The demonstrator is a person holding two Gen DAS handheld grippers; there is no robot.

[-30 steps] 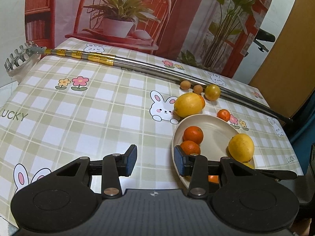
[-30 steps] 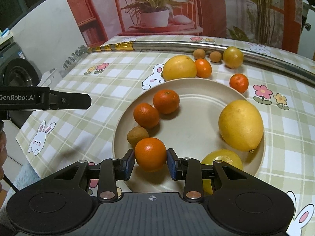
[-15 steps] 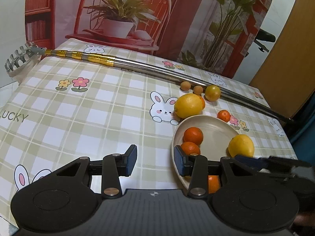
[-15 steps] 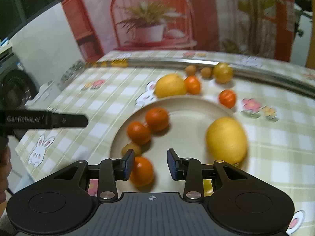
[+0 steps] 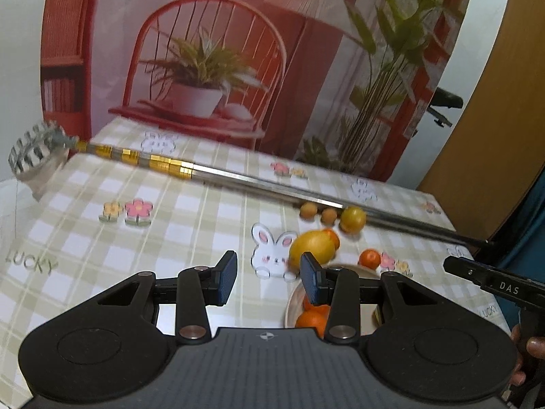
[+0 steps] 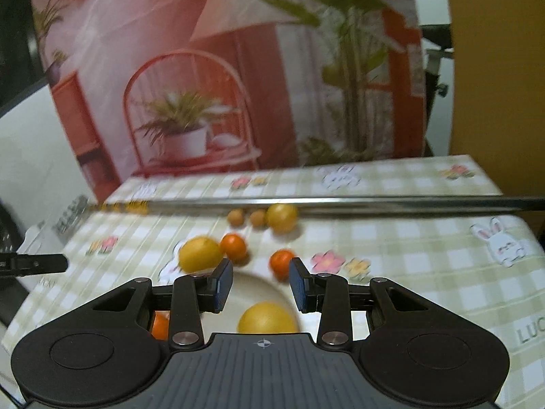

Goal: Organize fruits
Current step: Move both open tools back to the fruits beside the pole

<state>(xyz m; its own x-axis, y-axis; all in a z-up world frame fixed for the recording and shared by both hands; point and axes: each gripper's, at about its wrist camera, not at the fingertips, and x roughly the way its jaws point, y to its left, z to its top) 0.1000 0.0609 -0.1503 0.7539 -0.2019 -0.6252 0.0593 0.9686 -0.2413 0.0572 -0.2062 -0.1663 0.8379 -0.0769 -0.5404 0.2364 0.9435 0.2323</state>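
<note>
Resting in a beige plate point(image 6: 269, 288) at the near edge of the worktop point(image 6: 408, 252), most of the fruit is half hidden: in the right wrist view only the top of a lemon point(image 6: 267, 318) and a sliver of an orange point(image 6: 160, 326) show above the right gripper point(image 6: 261, 286), whose body covers the remainder of the plate. Its jaws stand apart with nothing between them. In the left wrist view the left gripper point(image 5: 269, 278) likewise has its jaws apart and empty, hanging over the cloth just left of the plate, whose rim and an orange or two peek out behind its right finger.

Beyond the plate, loose on the checked cloth, lie a second lemon point(image 6: 200, 253) touching a small orange point(image 6: 233, 247), another small orange point(image 6: 282, 263) to the right, and farther back two tiny brown fruits point(image 6: 235, 217) beside a yellow-green round fruit point(image 6: 282, 217), against a long metal pole point(image 6: 340, 201). Motion blur softens the right view. A hand point(image 5: 526, 358) is cut off at the left view's right edge.
</note>
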